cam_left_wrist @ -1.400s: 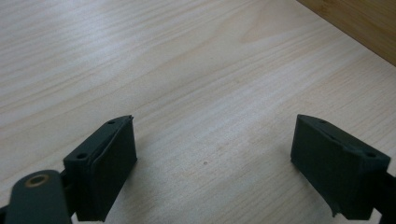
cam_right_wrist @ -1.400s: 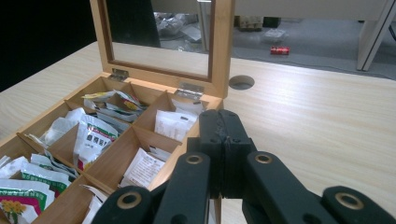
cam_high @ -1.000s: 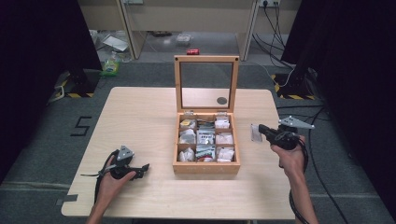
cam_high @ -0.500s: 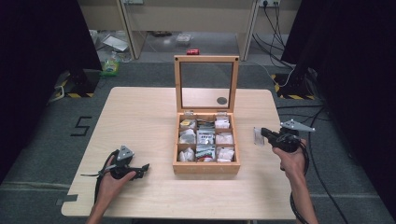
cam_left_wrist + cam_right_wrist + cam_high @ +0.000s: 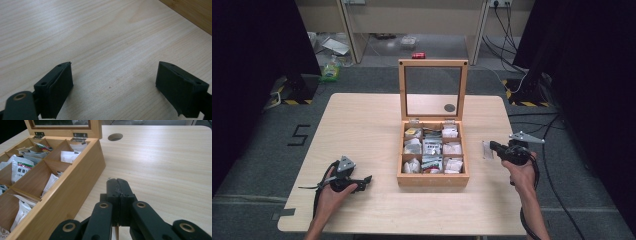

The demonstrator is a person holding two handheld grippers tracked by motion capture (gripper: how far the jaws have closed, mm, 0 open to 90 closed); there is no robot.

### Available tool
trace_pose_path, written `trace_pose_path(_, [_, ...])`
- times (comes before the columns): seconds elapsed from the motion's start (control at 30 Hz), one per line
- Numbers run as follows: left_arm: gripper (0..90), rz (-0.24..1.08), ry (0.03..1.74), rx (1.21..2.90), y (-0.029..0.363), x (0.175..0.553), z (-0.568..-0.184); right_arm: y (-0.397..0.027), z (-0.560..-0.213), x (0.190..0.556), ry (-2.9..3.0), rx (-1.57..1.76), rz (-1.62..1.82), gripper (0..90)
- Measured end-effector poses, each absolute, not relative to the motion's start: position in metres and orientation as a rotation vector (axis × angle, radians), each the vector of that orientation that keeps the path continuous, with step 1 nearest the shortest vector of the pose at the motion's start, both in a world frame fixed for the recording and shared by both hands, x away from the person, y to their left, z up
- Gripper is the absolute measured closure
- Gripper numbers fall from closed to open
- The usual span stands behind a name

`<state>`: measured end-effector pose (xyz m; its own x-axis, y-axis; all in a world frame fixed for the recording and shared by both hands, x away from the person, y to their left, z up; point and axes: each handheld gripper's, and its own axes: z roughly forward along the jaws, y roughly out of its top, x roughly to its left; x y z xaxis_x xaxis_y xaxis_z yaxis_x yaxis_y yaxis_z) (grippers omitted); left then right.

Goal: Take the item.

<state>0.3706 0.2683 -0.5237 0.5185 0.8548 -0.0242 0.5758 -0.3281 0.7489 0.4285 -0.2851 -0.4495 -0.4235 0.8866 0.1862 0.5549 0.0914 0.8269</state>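
1. A wooden box (image 5: 432,179) is seen at the middle of the table (image 5: 362,125), its glass lid (image 5: 432,90) stood upright at the back.
2. Nine compartments are held in the box, and small packets (image 5: 431,146) are kept in them.
3. A round hole (image 5: 449,107) in the table is seen behind the box through the lid.
4. The left hand-held gripper (image 5: 364,180) is rested on the table left of the box, its jaws apart with only bare wood between them.
5. The right hand-held gripper (image 5: 492,147) is held just right of the box, jaws pressed together on a thin packet (image 5: 486,149).
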Motion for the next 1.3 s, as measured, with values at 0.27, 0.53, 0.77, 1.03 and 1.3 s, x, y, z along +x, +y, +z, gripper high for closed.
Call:
trace_pose_path(0.27, [13.5,0.494,1.162,2.038,0.268,0.371,-0.524,-0.283,-0.456,0.43,2.024,1.439,1.252,89.8])
trace_pose_path(0.53, [13.5,0.494,1.162,2.038,0.268,0.371,-0.524,-0.281,-0.462,0.431,2.038,1.435,1.243,89.8])
trace_pose_path(0.77, [13.5,0.494,1.162,2.038,0.268,0.371,-0.524,-0.279,-0.465,0.432,2.046,1.438,1.243,89.8])
trace_pose_path(1.03, [13.5,0.494,1.162,2.039,0.268,0.371,-0.524,-0.28,-0.467,0.432,2.047,1.449,1.237,89.7])
trace_pose_path(1.3, [13.5,0.494,1.162,2.038,0.268,0.371,-0.524,-0.287,-0.475,0.434,2.039,1.484,1.211,88.6])
